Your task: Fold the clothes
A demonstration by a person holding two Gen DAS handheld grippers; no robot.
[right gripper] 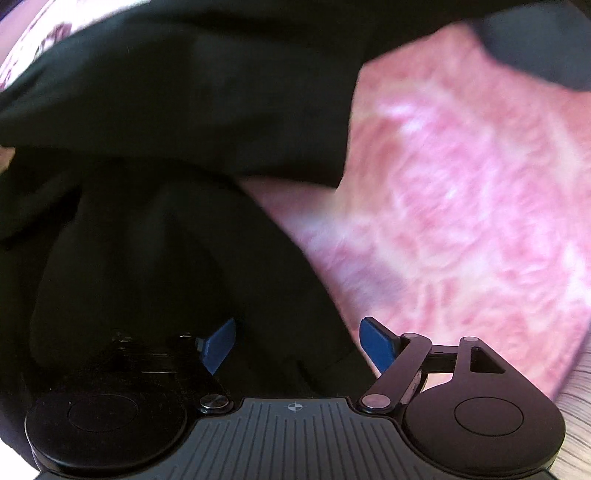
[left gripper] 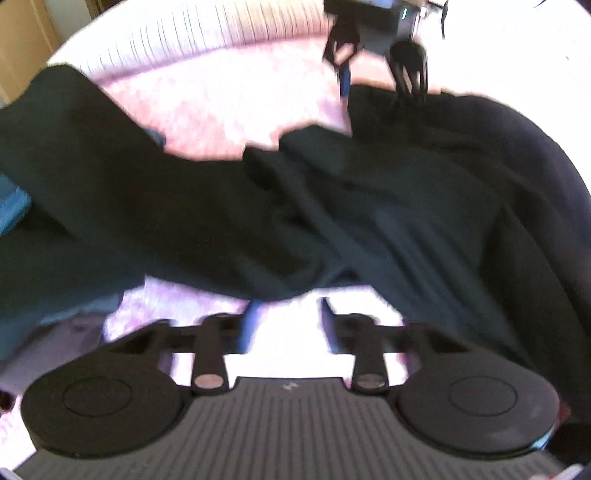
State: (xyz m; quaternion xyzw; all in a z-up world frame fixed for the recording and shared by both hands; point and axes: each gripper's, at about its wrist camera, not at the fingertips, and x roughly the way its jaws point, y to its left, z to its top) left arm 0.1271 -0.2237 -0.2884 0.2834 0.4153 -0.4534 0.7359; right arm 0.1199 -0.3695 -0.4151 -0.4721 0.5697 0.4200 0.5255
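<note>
A black garment [left gripper: 332,206] lies bunched across a pink patterned bedcover [left gripper: 207,107]. My left gripper [left gripper: 288,306] has its blue fingertips under the garment's near edge, a gap between them; whether they pinch cloth is hidden. The right gripper [left gripper: 380,85] shows at the far side, its fingers down on the garment's far edge. In the right wrist view the right gripper [right gripper: 295,343] has its blue pads [right gripper: 376,347] apart, with a fold of the black garment [right gripper: 177,147] between them. Both views are motion-blurred.
A white ribbed pillow or blanket [left gripper: 207,29] lies at the far side of the bed. A teal-blue cloth [left gripper: 13,210] sits at the left edge. The pink bedcover [right gripper: 461,206] fills the right; a wood-grain floor [right gripper: 576,417] shows at the lower right.
</note>
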